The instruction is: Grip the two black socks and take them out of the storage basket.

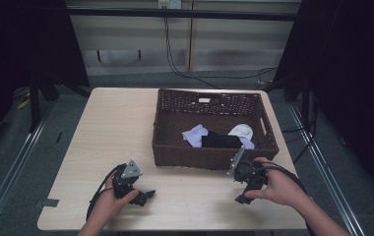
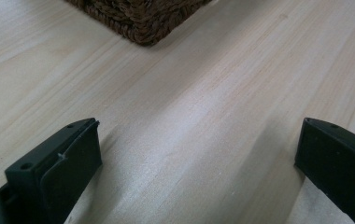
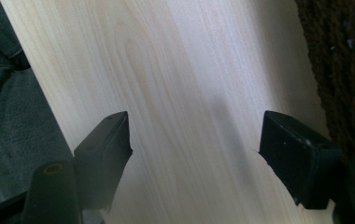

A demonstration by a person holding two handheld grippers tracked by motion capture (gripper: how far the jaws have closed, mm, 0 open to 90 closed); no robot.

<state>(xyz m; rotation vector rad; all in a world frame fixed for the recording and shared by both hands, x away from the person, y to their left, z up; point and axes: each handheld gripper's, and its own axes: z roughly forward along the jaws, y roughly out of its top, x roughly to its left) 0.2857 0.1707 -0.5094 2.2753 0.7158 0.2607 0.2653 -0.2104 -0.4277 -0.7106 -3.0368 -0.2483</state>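
Observation:
A brown wicker basket (image 1: 214, 155) stands on the right half of the pale wooden table (image 1: 116, 128). In it lie a lavender cloth (image 1: 194, 134), a black cloth (image 1: 220, 141) and a white cloth (image 1: 241, 131). My left gripper (image 1: 147, 194) rests low over the table near the front edge, left of the basket. In the left gripper view it (image 2: 198, 125) is open over bare wood, and the basket's corner (image 2: 138, 18) lies ahead. My right gripper (image 1: 245, 192) is held just in front of the basket's near wall. It (image 3: 195, 119) is open above bare wood, with the basket wall (image 3: 344, 60) at its right.
The table's front edge (image 1: 175, 228) runs just behind both hands. A person's jeans (image 3: 7, 102) show past that edge in the right gripper view. Bare tabletop stretches left of the basket. Metal floor rails (image 1: 13, 167) flank the table, and cables (image 1: 175, 64) trail behind it.

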